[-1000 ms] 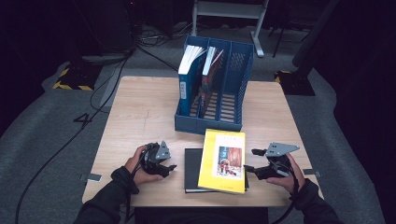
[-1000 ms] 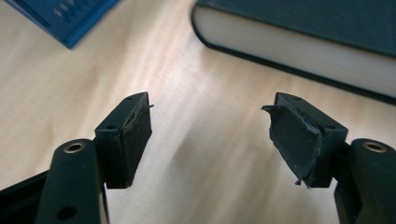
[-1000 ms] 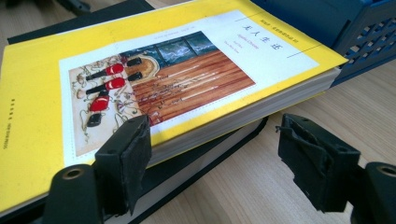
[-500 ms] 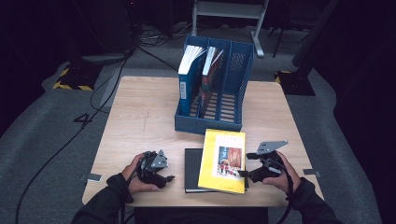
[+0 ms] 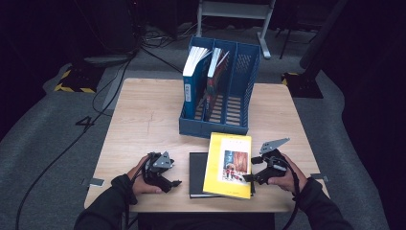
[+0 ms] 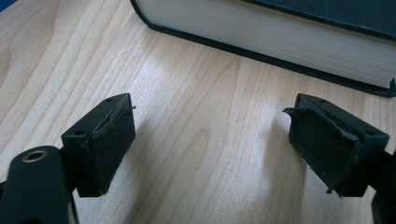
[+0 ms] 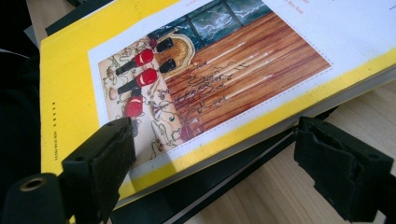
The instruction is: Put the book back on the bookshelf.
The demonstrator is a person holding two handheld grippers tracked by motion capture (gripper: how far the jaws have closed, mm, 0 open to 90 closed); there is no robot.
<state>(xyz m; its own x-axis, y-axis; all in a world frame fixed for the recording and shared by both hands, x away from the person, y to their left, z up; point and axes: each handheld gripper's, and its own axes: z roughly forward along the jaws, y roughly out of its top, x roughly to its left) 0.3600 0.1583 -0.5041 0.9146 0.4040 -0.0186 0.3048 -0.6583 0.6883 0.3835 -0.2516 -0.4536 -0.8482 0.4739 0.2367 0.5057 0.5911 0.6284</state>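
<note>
Two grippers, jaws just widened, nothing held: left gripper [image 5: 176, 182] (nine o'clock of black book [image 5: 197, 175]), right gripper [image 5: 245, 178] straddling one yellow book [image 5: 229, 165].

So there's a yellow book [image 5: 228, 165] with a picture cover lying flat and closed, stacked on a thick black book [image 5: 197, 176] near the front edge of the surface, overhanging its right side.
</note>
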